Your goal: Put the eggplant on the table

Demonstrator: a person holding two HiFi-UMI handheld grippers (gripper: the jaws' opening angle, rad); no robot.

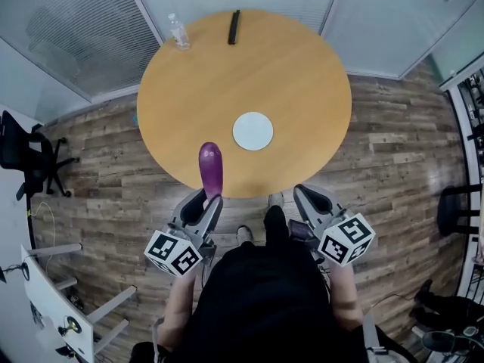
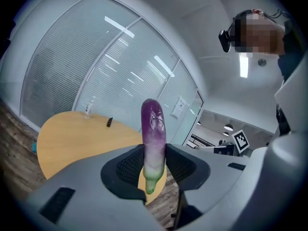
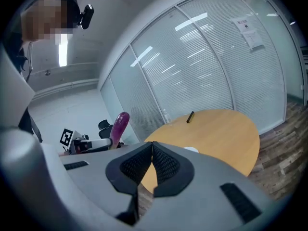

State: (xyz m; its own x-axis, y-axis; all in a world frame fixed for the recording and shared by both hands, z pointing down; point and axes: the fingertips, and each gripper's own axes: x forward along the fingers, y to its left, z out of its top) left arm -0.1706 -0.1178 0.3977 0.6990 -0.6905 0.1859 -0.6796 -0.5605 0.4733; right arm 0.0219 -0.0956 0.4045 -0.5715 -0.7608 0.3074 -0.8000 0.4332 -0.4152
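A purple eggplant (image 1: 211,168) with a green stem end stands upright in my left gripper (image 1: 209,200), whose jaws are shut on its lower part. Its tip reaches over the near edge of the round wooden table (image 1: 287,74). In the left gripper view the eggplant (image 2: 153,134) rises between the black pads. My right gripper (image 1: 302,197) is at the table's near edge on the right, its jaws shut with nothing between them. The right gripper view shows its pads (image 3: 166,163) meeting at the tips, and the eggplant (image 3: 119,125) off to the left.
On the table lie a white round plate (image 1: 252,131), a clear water bottle (image 1: 179,32) at the far left and a black remote (image 1: 234,26) at the far edge. Glass walls with blinds stand behind. A black office chair (image 1: 26,156) is at the left.
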